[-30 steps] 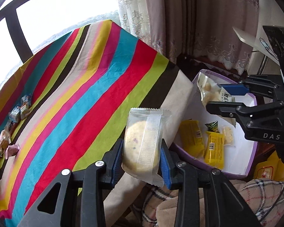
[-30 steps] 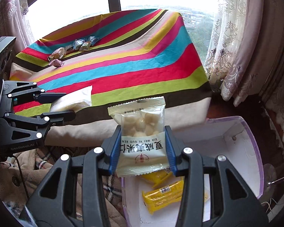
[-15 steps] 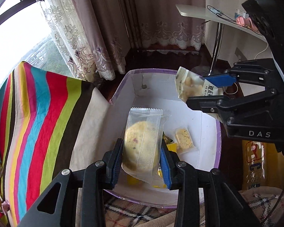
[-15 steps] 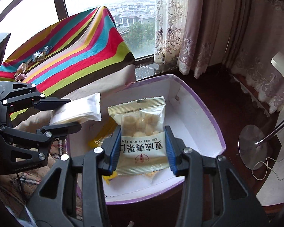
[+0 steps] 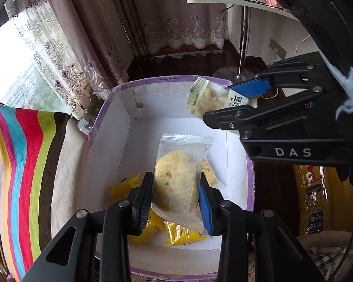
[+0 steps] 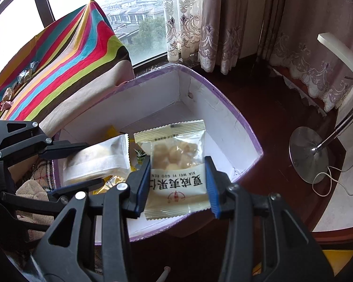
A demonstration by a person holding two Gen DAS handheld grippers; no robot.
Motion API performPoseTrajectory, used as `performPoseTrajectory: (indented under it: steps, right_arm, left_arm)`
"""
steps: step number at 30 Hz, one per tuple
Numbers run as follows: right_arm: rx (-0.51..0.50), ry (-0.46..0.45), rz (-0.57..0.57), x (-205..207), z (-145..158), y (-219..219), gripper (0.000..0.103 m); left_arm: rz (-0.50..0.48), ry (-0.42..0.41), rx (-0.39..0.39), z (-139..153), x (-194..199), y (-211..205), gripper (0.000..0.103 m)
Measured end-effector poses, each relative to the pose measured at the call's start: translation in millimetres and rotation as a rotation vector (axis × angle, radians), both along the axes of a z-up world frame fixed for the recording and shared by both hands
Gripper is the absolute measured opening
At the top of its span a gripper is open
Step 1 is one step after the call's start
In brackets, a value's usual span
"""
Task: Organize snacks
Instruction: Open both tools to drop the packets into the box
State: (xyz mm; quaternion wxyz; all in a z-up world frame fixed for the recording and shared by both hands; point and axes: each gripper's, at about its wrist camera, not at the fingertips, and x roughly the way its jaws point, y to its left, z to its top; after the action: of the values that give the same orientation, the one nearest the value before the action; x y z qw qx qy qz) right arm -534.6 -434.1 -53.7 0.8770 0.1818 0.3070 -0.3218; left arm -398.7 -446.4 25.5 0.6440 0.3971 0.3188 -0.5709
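Observation:
My left gripper (image 5: 175,195) is shut on a clear packet with a round yellow cake (image 5: 176,178) and holds it over the white, purple-rimmed box (image 5: 110,136). My right gripper (image 6: 177,183) is shut on a white packet of nuts with Chinese print (image 6: 176,164), also above the box (image 6: 223,122). Yellow snack packets (image 5: 181,235) lie on the box floor. In the left wrist view the right gripper (image 5: 230,103) hangs over the box's far right side with the nut packet (image 5: 209,98). In the right wrist view the left gripper (image 6: 82,164) holds the cake packet (image 6: 98,162) to the left.
A striped cloth covers the table left of the box (image 5: 18,155), with several small candies (image 6: 23,77) at its far end. Curtains (image 5: 106,35) hang behind. A chrome stand base (image 6: 309,155) and cable lie on the dark floor. A plaid blanket (image 6: 33,188) is nearby.
Both grippers have swung from the striped table over to the box and come lower above it, each still holding its packet.

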Motion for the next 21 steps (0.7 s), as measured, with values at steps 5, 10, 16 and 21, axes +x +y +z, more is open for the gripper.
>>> performPoseTrajectory:
  steps: [5, 10, 16, 21]
  right_arm:
    - [0.0, 0.002, -0.009, 7, -1, -5, 0.046]
    - [-0.009, 0.001, -0.02, 13, -1, -10, 0.047]
    - [-0.013, -0.011, -0.036, 16, 3, -14, 0.05]
    - [-0.007, -0.001, -0.052, 16, 4, -15, 0.058]
  left_arm:
    - [0.011, 0.02, 0.006, -5, 6, -1, 0.037]
    - [0.014, 0.024, 0.006, -6, 9, 0, 0.037]
    - [0.023, 0.011, 0.011, -6, 8, -1, 0.038]
    - [0.019, 0.023, 0.014, -6, 10, 0, 0.039]
